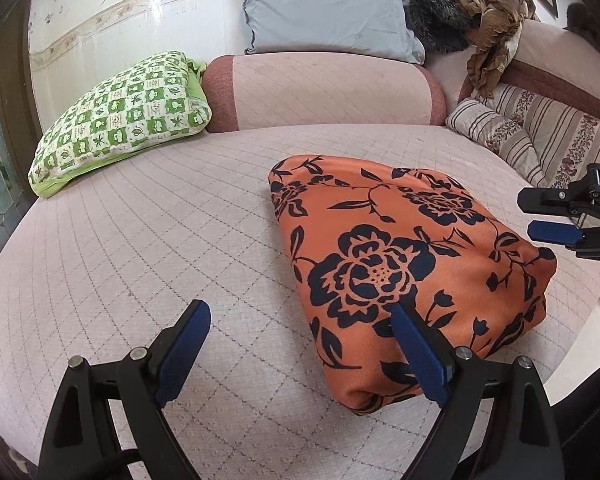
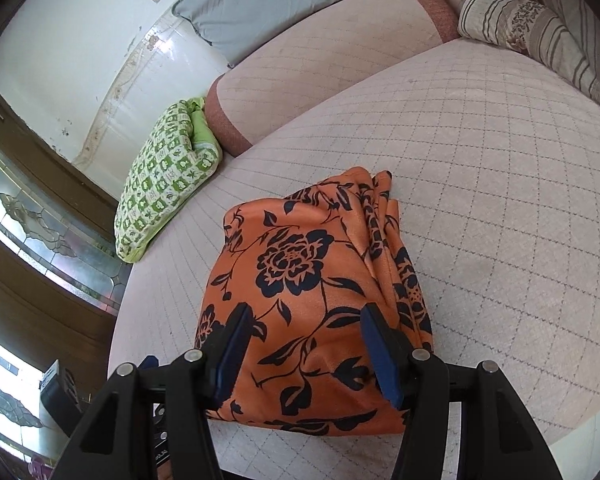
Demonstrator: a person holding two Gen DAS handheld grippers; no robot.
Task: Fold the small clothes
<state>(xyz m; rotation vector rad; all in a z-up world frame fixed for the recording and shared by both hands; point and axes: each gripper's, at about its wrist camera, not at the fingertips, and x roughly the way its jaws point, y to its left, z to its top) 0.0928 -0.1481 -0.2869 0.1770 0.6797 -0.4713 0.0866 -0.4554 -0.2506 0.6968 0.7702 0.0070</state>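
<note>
The orange flowered cloth (image 2: 312, 304) is lying folded into a thick bundle low in the middle of the right wrist frame, resting on the quilted bed (image 2: 500, 184). The right gripper (image 2: 306, 354) is hovering over its near edge, fingers (image 2: 230, 354) standing apart and pressing nothing. In the left wrist view the left gripper (image 1: 300, 354) is waiting wide open at the cloth's lower left corner, holding nothing. The folding is looking nearly done; the next move is probably calling for a final fold or moving the bundle aside. Farther back, a green checked pillow (image 1: 120, 120) is sitting at the upper left.
</note>
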